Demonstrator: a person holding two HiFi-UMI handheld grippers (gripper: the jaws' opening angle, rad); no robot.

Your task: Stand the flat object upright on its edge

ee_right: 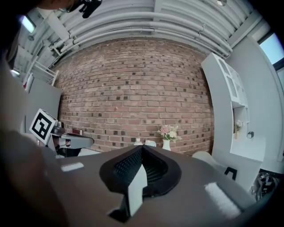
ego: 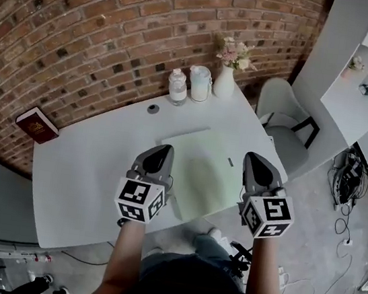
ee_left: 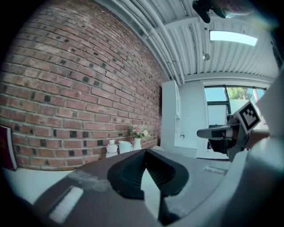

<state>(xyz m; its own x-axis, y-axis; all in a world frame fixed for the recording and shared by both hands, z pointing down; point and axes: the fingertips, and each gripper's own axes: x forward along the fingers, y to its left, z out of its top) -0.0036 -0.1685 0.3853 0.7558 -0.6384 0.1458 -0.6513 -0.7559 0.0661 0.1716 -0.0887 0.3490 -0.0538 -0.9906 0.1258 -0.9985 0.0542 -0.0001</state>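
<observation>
A dark red book [ego: 36, 124] is at the far left corner of the white table [ego: 79, 169], by the brick wall. In the left gripper view the book [ee_left: 5, 148] looks upright against the wall. A pale green mat [ego: 205, 163] lies flat in the middle of the table. My left gripper [ego: 165, 148] hovers over the mat's left edge, jaws shut and empty [ee_left: 144, 151]. Over the mat's right edge, my right gripper [ego: 256, 157] is also shut with nothing in it [ee_right: 142, 147]. Both point level toward the wall.
A bottle [ego: 177, 86], a white jar [ego: 200, 83] and a vase of flowers [ego: 224, 81] stand at the table's back edge. A small dark disc [ego: 152, 109] lies near them. A grey chair [ego: 280, 112] stands to the right, with cables [ego: 345, 186] on the floor beyond.
</observation>
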